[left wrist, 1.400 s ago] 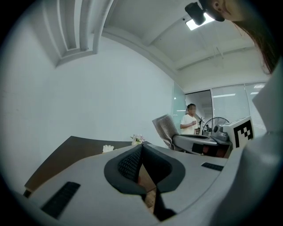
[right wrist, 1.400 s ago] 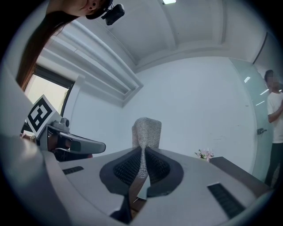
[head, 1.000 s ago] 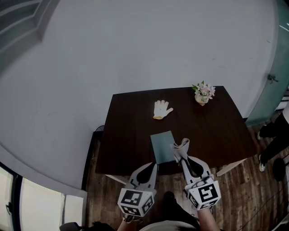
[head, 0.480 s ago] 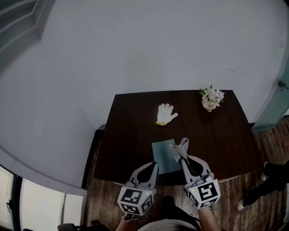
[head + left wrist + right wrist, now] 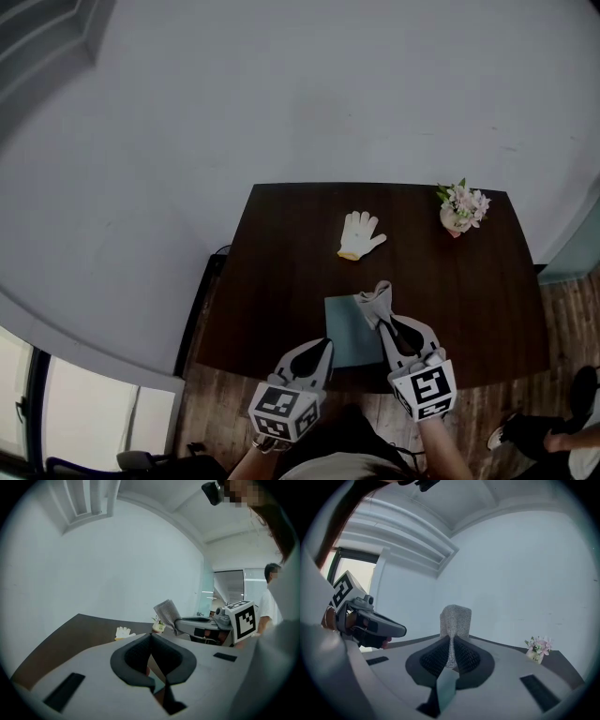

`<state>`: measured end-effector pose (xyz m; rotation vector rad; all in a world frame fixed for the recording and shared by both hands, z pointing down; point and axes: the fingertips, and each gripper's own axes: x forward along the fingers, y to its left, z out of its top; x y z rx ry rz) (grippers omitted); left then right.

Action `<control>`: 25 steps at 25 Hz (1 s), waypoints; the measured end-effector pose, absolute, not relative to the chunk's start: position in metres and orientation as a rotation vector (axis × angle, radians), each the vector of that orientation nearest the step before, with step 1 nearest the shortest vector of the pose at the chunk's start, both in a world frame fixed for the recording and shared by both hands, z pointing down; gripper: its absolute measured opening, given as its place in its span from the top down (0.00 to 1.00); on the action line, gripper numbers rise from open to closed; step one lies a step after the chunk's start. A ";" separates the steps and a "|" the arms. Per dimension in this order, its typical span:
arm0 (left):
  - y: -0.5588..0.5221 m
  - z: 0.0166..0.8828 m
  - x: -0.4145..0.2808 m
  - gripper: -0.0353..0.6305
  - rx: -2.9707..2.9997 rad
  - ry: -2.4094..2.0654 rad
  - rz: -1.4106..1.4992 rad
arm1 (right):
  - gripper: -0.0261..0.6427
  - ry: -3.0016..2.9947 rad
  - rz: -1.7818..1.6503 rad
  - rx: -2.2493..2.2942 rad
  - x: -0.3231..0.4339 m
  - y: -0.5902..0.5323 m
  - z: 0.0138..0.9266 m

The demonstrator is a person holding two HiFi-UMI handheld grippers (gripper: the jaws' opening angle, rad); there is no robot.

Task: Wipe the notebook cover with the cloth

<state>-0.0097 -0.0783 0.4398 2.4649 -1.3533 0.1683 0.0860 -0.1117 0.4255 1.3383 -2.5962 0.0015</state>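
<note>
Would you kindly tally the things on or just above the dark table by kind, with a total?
Glove: 1
Flower pot: 1
Notebook: 1
Cloth, pinched in the right tongs: 1
Total: 4

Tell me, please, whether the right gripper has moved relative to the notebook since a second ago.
Yes. The right gripper, shut on the cloth, has advanced from the right edge of the notebook toward its far-right corner.
</note>
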 end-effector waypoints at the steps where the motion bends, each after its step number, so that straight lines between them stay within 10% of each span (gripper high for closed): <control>1: -0.081 0.443 -0.012 0.93 2.457 -1.351 0.172 | 0.92 -2.590 -0.003 1.321 0.083 -0.116 0.429; 25: -0.154 0.543 -0.046 0.93 2.405 -1.081 0.398 | 0.92 -2.377 -0.151 0.868 -0.018 -0.204 0.533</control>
